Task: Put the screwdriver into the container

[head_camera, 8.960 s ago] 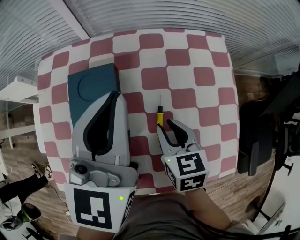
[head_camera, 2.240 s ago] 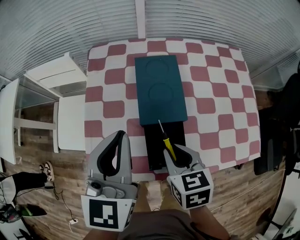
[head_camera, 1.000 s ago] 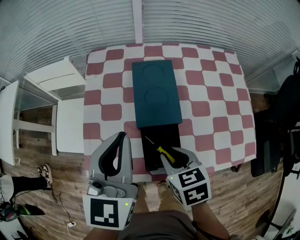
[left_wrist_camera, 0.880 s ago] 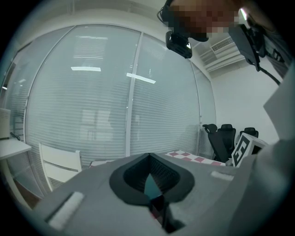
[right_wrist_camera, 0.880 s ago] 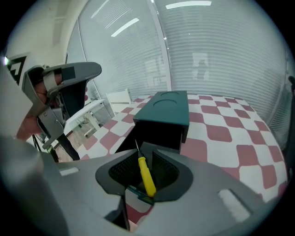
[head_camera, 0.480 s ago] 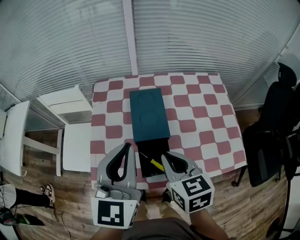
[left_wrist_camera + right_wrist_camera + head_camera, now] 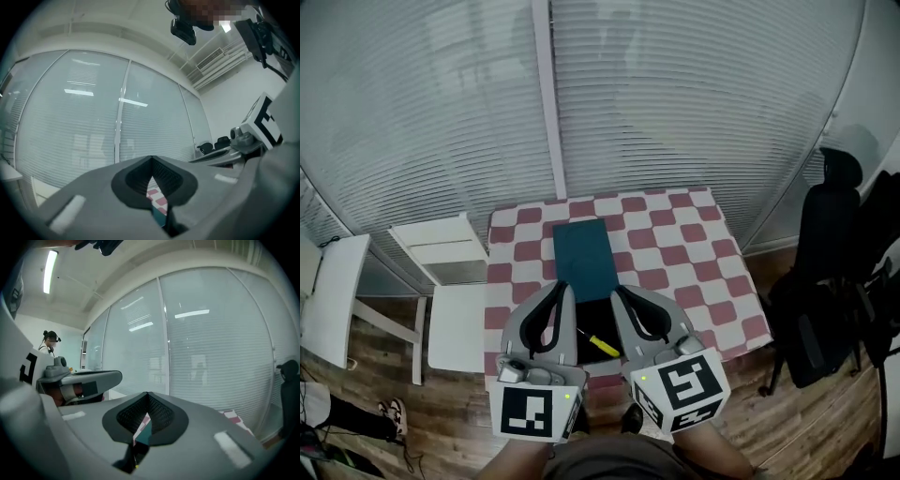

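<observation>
**Pulling back with the screwdriver left in the container**

Head view: the screwdriver (image 7: 602,345), clamped in the right gripper (image 7: 620,291) a second ago, now lies loose in the dark open end of the container (image 7: 581,321), just below its teal lid (image 7: 583,262). I judge the placing done. Both grippers are raised high and close to the camera, well apart from the checkered surface (image 7: 680,246), side by side and pointing forward. The left gripper (image 7: 562,289) is empty too.

Left gripper view: the gripper (image 7: 151,161) has its tips pressed together on nothing and aims at the window blinds.

Right gripper view: this gripper (image 7: 147,397) also has its tips meeting, nothing clamped between them. A sliver of the lid (image 7: 144,432) shows through the gap below.
</observation>
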The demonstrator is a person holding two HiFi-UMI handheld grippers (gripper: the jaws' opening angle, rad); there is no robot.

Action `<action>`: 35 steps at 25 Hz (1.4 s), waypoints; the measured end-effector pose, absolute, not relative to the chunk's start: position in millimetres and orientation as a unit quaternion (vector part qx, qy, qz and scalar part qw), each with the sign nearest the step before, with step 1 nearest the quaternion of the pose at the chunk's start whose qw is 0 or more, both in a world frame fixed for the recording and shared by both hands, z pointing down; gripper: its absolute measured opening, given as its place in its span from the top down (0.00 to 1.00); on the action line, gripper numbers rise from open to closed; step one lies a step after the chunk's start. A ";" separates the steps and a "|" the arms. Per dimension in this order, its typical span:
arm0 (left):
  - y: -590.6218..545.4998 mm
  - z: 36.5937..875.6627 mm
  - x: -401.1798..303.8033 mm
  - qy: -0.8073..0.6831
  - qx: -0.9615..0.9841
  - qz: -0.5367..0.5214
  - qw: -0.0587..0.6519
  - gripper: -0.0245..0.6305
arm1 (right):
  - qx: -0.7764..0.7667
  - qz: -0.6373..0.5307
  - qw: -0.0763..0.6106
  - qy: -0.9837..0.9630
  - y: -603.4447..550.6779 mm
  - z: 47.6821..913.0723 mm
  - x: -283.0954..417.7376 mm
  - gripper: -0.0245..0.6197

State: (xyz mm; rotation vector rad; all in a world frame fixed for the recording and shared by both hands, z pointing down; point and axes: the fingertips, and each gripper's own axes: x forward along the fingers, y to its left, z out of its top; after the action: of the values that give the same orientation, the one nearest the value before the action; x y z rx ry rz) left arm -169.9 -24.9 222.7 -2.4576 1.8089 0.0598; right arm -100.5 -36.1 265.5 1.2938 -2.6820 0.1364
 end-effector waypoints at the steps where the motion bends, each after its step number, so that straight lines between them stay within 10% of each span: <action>1: -23.5 217.6 -168.3 0.591 -0.805 0.022 0.052 0.96 | 0.436 0.034 0.072 -0.897 -35.0 257.2 -98.8 0.92; 35: -17.9 204.1 -155.5 0.583 -0.809 0.018 0.078 0.96 | 0.465 -0.010 0.043 -0.884 -26.2 229.9 -77.0 0.93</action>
State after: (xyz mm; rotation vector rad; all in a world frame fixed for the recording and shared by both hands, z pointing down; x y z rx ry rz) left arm -155.5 -17.9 204.1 -2.4217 1.7445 0.0539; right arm -77.0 -26.2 229.9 1.4239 -2.7040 -0.0298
